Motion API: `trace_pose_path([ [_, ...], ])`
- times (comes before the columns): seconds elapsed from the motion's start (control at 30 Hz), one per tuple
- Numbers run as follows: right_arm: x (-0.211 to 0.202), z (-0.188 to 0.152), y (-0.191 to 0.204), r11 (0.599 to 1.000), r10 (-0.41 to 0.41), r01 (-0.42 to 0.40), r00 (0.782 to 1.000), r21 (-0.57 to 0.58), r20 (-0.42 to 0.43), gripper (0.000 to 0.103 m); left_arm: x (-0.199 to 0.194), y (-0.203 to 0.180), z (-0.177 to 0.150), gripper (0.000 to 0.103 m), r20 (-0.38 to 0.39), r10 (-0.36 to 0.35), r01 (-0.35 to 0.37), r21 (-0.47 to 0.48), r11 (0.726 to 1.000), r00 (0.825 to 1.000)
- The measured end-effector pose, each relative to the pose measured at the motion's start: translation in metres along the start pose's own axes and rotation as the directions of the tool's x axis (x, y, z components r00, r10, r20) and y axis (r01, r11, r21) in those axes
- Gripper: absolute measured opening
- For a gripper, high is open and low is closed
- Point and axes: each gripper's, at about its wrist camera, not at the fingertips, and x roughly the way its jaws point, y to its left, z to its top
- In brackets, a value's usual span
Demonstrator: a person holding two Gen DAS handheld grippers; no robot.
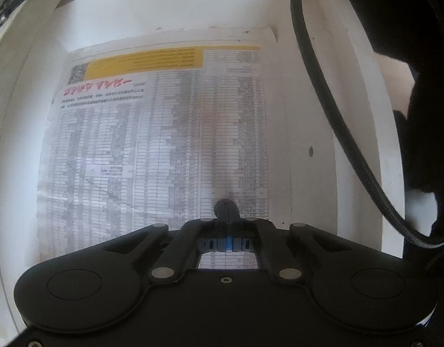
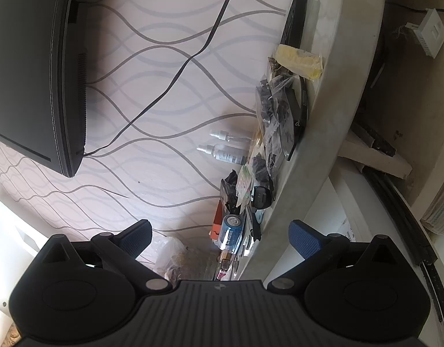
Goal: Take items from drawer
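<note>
While left tool [image 1: 227,211] faces drawer [image 1: 308,133], right sees monitor [image 2: 34,72].

White drawer [image 1: 25,92] filling your left view, 1 printed sheet [image 1: 152,133] flat on its floor, black cable [image 1: 332,110] crossing upper right.

Your printed sheet [image 1: 155,141] lies flat in the drawer [image 1: 308,115], with a cable [image 1: 332,110] along its right side. On your desk [image 2: 326,110], clutter [image 2: 268,133] sits against the wall [image 2: 152,92].
</note>
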Motion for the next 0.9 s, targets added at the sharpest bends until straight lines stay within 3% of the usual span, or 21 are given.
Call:
trace_pose_path([
  [0.17, -0.001, -0.001, -0.001, 1.0, -0.001, 0.001, 1.0, -0.002, 0.002, 0.103, -0.007, -0.01, 0.0, 0.003, 0.003, 0.014, -0.014, 0.012, 1.0, 1.0],
  [0.33, -0.001, -0.002, -0.002, 1.0, 0.0, 0.0, 1.0, -0.003, 0.004, 0.103, -0.003, -0.007, 0.001, 0.035, 0.001, 0.066, -0.066, 0.044, 0.997, 0.998],
  [0.4, -0.001, -0.002, -0.002, 1.0, 0.0, 0.0, 1.0, -0.004, 0.003, 0.103, -0.005, -0.006, -0.001, 0.038, -0.003, 0.058, -0.058, 0.041, 0.997, 0.998],
  [0.57, 0.0, -0.002, -0.002, 1.0, 0.002, -0.002, 1.0, -0.004, 0.002, 0.103, 0.006, 0.001, 0.009, 0.037, -0.004, 0.03, -0.029, 0.07, 0.997, 1.0],
  [0.77, 0.0, -0.001, -0.001, 1.0, 0.004, -0.004, 1.0, -0.005, 0.001, 0.103, 0.014, 0.003, 0.018, 0.037, -0.034, 0.019, -0.012, 0.183, 0.983, 0.999],
  [0.9, -0.001, -0.001, -0.001, 1.0, 0.008, -0.008, 1.0, -0.002, 0.002, 0.103, 0.016, 0.002, 0.023, 0.022, -0.068, -0.028, 0.044, 0.242, 0.969, 0.997],
])
